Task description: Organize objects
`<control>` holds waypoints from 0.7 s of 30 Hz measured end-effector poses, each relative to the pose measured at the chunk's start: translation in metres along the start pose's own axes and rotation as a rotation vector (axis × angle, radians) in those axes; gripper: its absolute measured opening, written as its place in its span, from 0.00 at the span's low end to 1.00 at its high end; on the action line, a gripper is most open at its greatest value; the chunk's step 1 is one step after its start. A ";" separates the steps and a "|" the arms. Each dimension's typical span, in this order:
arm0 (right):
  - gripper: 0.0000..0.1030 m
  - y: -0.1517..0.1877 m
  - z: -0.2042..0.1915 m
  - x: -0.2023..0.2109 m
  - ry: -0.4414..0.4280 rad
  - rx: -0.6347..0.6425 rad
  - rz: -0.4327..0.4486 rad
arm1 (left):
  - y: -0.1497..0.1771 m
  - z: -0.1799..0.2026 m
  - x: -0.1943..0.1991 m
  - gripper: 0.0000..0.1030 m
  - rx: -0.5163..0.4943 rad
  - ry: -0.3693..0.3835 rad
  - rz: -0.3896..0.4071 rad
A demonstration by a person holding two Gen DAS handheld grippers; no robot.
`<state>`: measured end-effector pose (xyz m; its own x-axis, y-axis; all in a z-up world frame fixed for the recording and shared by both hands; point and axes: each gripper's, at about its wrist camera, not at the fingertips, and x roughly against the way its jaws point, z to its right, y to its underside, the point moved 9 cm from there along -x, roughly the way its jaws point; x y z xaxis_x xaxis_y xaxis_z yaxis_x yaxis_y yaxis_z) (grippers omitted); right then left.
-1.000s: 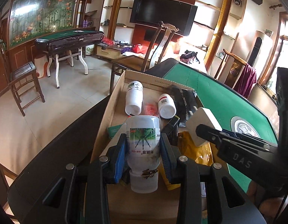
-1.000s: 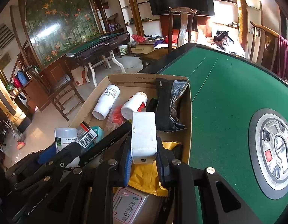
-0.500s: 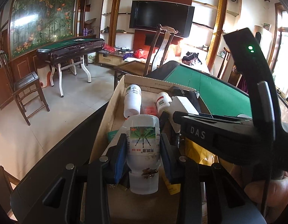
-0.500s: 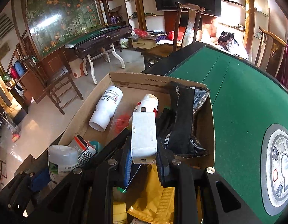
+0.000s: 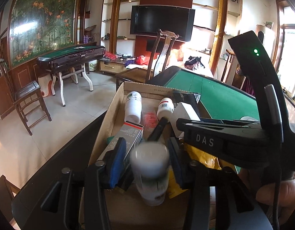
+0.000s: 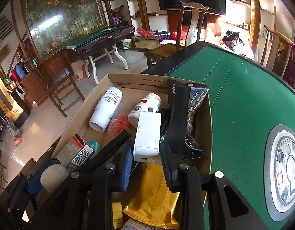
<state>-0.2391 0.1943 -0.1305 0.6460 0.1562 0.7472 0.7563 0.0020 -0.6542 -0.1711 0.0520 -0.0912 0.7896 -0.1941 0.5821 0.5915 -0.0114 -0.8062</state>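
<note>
Left wrist | left claw opening, bottle loose between | right claw opening around charger | box crowded

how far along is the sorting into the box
Mostly done: two white bottles, a black pouch and a yellow packet already lie in the cardboard box. In hand: the left gripper is opening around a blurred bottle, the right gripper around a white block, both over the box. Left: pulling the grippers clear.
</note>
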 end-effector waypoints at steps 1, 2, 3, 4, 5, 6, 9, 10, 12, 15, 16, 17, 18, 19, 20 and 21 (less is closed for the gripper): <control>0.49 0.000 0.000 0.005 0.004 0.002 0.014 | -0.001 0.001 0.002 0.47 -0.003 -0.003 0.008; 0.53 -0.001 0.000 0.009 0.013 0.002 0.026 | -0.002 0.002 0.005 0.49 -0.005 -0.008 0.018; 0.55 -0.002 0.002 0.015 0.023 0.002 0.039 | -0.003 0.003 0.008 0.50 -0.009 -0.012 0.029; 0.57 -0.002 0.003 0.019 0.025 0.000 0.051 | -0.003 0.004 0.012 0.57 -0.013 -0.013 0.035; 0.61 -0.002 0.004 0.024 0.026 -0.005 0.061 | -0.004 0.006 0.013 0.67 -0.014 -0.007 0.038; 0.67 -0.003 0.005 0.028 0.027 -0.008 0.069 | -0.004 0.006 0.016 0.69 -0.012 -0.005 0.043; 0.73 -0.003 0.009 0.044 0.043 -0.016 0.107 | -0.006 0.010 0.028 0.72 -0.024 -0.012 0.084; 0.76 -0.002 0.010 0.049 0.053 -0.019 0.117 | -0.006 0.011 0.034 0.77 -0.036 -0.022 0.098; 0.84 0.001 0.013 0.064 0.073 -0.031 0.154 | -0.007 0.011 0.042 0.87 -0.042 -0.030 0.120; 0.91 0.008 0.019 0.089 0.098 -0.056 0.212 | -0.009 0.009 0.058 0.95 -0.048 -0.054 0.162; 0.91 0.011 0.023 0.097 0.105 -0.067 0.230 | -0.009 0.007 0.064 1.00 -0.047 -0.070 0.176; 0.92 0.017 0.026 0.107 0.115 -0.082 0.252 | -0.007 0.005 0.067 1.00 -0.050 -0.085 0.180; 0.94 0.023 0.028 0.114 0.125 -0.095 0.263 | -0.006 0.004 0.071 1.00 -0.059 -0.099 0.182; 0.95 0.028 0.031 0.120 0.136 -0.105 0.276 | -0.004 0.002 0.074 1.00 -0.067 -0.104 0.179; 0.95 0.034 0.035 0.129 0.157 -0.117 0.298 | -0.002 0.000 0.075 1.00 -0.071 -0.100 0.175; 0.96 0.041 0.036 0.135 0.173 -0.123 0.310 | 0.001 -0.003 0.076 1.00 -0.073 -0.111 0.159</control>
<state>-0.1251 0.2511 -0.0608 0.8461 -0.0387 0.5316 0.5222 -0.1399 -0.8413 -0.1105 0.0342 -0.0482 0.8874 -0.0900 0.4521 0.4482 -0.0611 -0.8919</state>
